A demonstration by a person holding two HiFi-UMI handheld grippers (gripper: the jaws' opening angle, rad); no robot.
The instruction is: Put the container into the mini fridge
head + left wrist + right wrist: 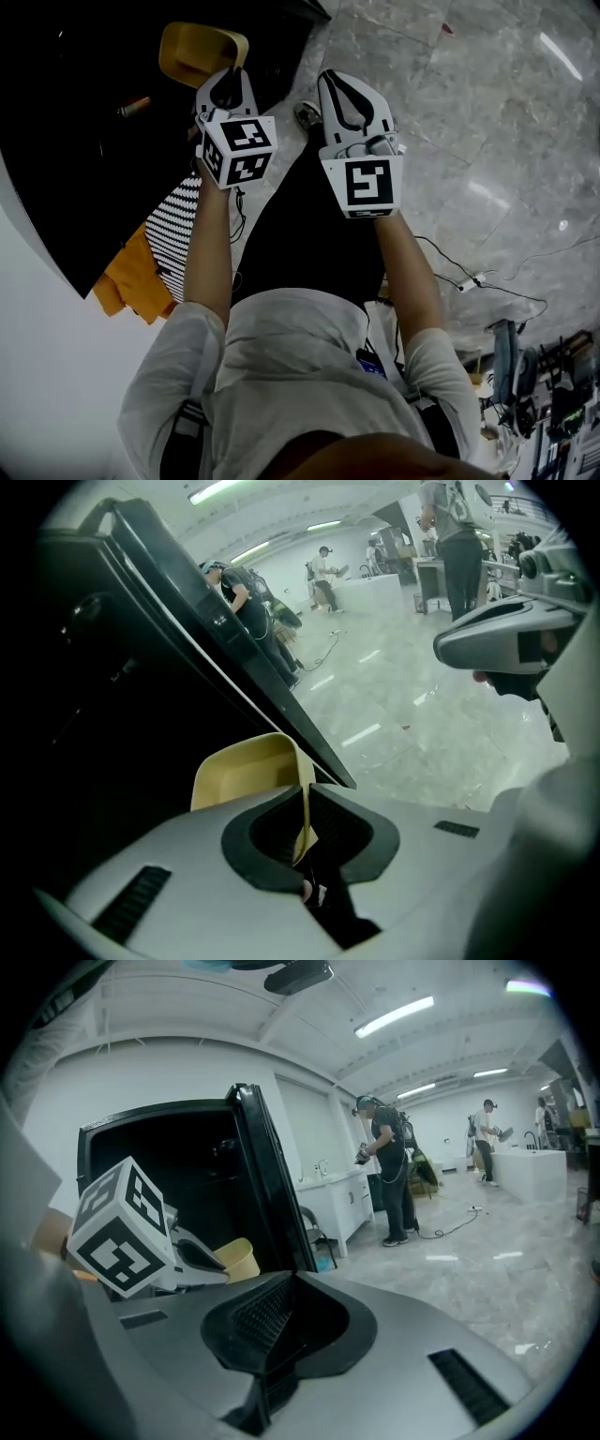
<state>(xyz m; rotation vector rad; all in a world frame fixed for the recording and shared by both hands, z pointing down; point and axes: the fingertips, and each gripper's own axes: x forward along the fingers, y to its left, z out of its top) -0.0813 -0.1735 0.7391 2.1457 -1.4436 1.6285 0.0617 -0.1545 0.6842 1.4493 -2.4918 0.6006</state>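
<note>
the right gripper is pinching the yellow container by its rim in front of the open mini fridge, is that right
Not quite: the left gripper pinches the yellow container by its rim, as the left gripper view shows. The right gripper is shut on nothing. The rest holds: the mini fridge stands open.

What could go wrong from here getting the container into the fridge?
1. The left gripper pinches only one thin wall of the yellow container, so it may swing or slip.
2. The container hangs close to the edge of the open fridge door and might clip it going in.
3. The right gripper is shut and empty, giving no support.
</note>
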